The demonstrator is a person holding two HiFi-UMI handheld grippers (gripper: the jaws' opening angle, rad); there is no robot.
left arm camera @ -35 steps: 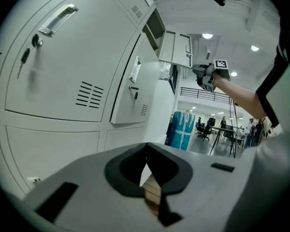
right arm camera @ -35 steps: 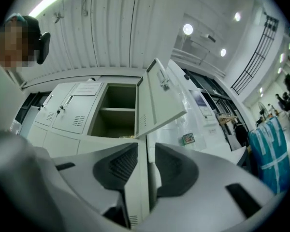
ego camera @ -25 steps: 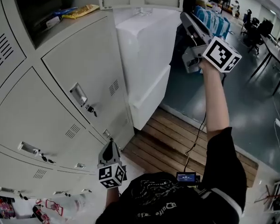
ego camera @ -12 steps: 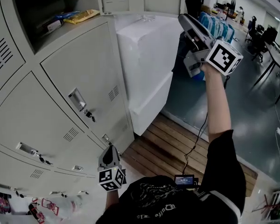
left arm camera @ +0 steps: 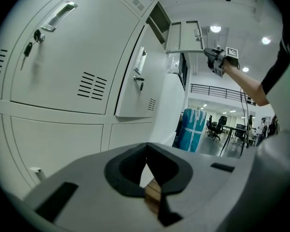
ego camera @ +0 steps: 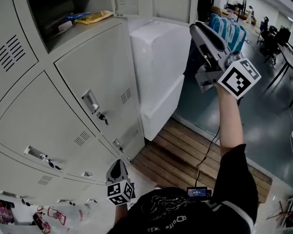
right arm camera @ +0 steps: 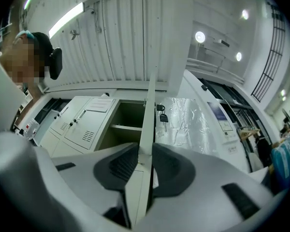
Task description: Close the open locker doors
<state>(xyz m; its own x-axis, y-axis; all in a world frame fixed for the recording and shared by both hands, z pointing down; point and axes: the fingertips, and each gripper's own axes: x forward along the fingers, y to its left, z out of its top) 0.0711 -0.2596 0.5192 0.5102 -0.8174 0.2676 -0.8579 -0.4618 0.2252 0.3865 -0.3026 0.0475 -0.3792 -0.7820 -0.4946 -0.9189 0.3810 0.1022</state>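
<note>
Right gripper view: right tongs have just closed onto open locker door; left tongs together.

Lockers: painted sheet metal, light grey, matt, smooth. Handles on locker fronts: bright polished metal. Open locker door: thin sheet metal with the same matt grey paint. Packets inside open locker compartment: glossy, crinkled wrappers. Film just beside lockers: clear plastic, shiny, wrinkled. White block against locker side: smooth, matt. Platform at foot of lockers: brown wood slats, unpolished. Floor beyond lockers: dark, smooth, semi-gloss.
</note>
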